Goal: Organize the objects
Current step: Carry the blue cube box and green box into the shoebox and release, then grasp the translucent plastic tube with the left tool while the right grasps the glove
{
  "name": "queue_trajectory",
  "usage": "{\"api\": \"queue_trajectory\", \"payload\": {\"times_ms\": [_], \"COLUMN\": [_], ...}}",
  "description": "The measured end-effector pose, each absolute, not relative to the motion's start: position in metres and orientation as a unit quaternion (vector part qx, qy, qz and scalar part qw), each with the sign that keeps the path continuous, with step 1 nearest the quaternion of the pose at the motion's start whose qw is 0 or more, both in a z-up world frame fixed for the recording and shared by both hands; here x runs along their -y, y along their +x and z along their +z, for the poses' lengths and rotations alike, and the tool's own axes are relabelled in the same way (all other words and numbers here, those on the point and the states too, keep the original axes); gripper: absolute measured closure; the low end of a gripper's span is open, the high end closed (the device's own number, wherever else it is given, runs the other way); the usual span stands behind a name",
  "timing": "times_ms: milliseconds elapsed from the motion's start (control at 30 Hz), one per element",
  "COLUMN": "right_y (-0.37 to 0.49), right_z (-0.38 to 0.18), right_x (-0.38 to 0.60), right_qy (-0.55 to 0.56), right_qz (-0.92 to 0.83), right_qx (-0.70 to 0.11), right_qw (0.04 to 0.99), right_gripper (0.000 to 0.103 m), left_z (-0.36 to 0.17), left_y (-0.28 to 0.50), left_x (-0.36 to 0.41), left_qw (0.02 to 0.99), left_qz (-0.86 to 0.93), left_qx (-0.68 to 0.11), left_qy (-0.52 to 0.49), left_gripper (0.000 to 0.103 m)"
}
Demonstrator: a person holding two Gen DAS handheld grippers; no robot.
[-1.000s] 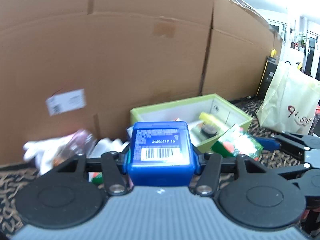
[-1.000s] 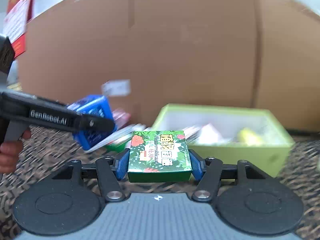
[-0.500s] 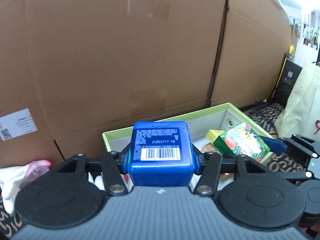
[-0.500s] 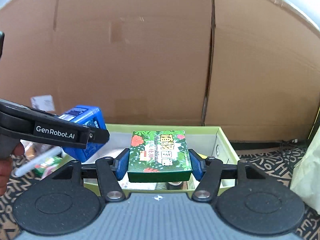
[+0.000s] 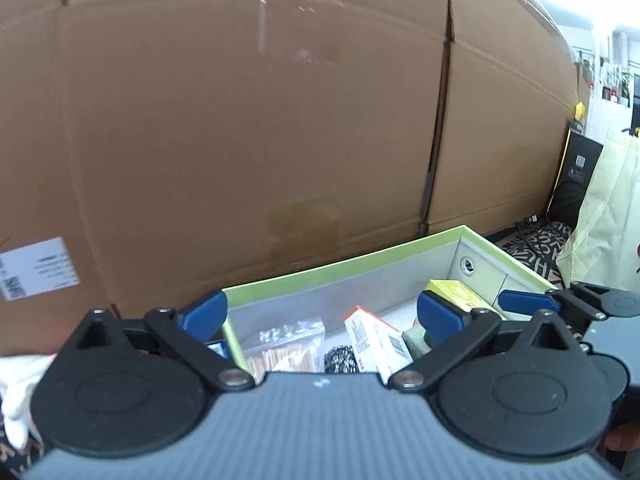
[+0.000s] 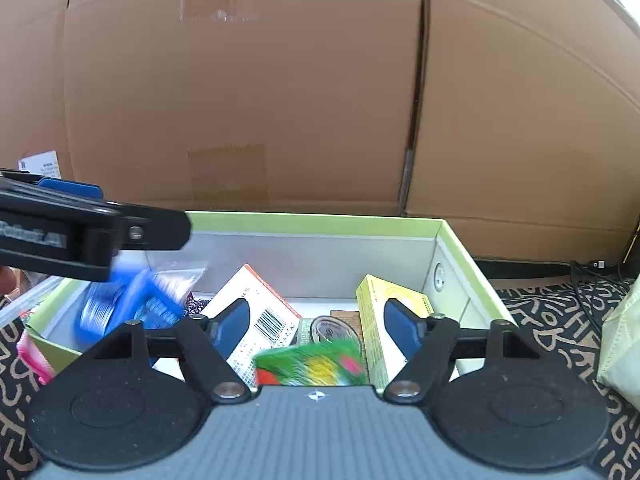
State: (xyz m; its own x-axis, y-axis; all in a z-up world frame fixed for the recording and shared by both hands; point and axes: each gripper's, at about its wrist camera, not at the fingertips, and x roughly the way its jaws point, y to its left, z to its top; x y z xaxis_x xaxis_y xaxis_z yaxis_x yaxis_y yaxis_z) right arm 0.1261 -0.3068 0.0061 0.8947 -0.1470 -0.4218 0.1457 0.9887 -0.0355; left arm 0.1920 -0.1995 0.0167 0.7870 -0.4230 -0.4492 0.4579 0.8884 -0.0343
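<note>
My left gripper [image 5: 322, 318] hangs over the left end of the green-rimmed box [image 5: 340, 268], its jaws opening wide with nothing between them. The blue container [image 6: 124, 308] is a blur dropping into the box's left end below the left gripper [image 6: 92, 224]. My right gripper [image 6: 316, 330] is over the middle of the green-rimmed box [image 6: 320, 220], its jaws opening too. The green leafy carton [image 6: 312, 364] is falling blurred just below and free of the pads.
The box holds an orange-white carton [image 6: 256, 304], a yellow carton [image 6: 384, 296], a round tin [image 6: 332, 330] and a bag of sticks [image 5: 288, 344]. A cardboard wall [image 6: 280, 100] stands behind. A cream bag [image 5: 600, 224] sits right, white cloth [image 5: 16, 396] left, on a patterned mat [image 6: 560, 320].
Both grippers moved over the green-rimmed box and opened. The blue container left the left gripper and the green carton left the right gripper; both are dropping into the box.
</note>
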Motion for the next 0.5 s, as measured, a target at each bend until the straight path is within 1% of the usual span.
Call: {"api": "queue_trajectory", "payload": {"times_ms": [100,133,167,233,367,500], "right_y": [0.111,0.104,0.097,0.082,0.056,0.049], "right_z": [0.016,0.019,0.022,0.027,0.026,0.018], "right_x": [0.302,0.298,0.294,0.283,0.256,0.226], "right_qy": [0.01,0.013,0.014,0.014,0.027,0.038], "right_qz": [-0.072,-0.069,-0.066,-0.058,-0.025,0.019], "right_qx": [-0.204,-0.198,-0.191,-0.176,-0.164,-0.176], "right_qw": [0.976,0.978,0.979,0.983,0.986,0.983], "right_gripper": [0.024,0.022,0.018,0.018,0.015,0.015], "left_z": [0.026,0.028,0.03,0.032,0.023,-0.001], "left_y": [0.182,0.176,0.17,0.153,0.125,0.114], "left_x": [0.188,0.182,0.174,0.153,0.107,0.066], "left_qw": [0.945,0.945,0.946,0.949,0.955,0.956], "left_qz": [-0.235,-0.236,-0.237,-0.23,-0.205,-0.167], "left_qx": [-0.227,-0.224,-0.22,-0.215,-0.214,-0.24], "left_qy": [0.022,0.018,0.014,0.011,0.009,-0.001], "left_gripper": [0.0,0.0,0.0,0.0,0.0,0.0]}}
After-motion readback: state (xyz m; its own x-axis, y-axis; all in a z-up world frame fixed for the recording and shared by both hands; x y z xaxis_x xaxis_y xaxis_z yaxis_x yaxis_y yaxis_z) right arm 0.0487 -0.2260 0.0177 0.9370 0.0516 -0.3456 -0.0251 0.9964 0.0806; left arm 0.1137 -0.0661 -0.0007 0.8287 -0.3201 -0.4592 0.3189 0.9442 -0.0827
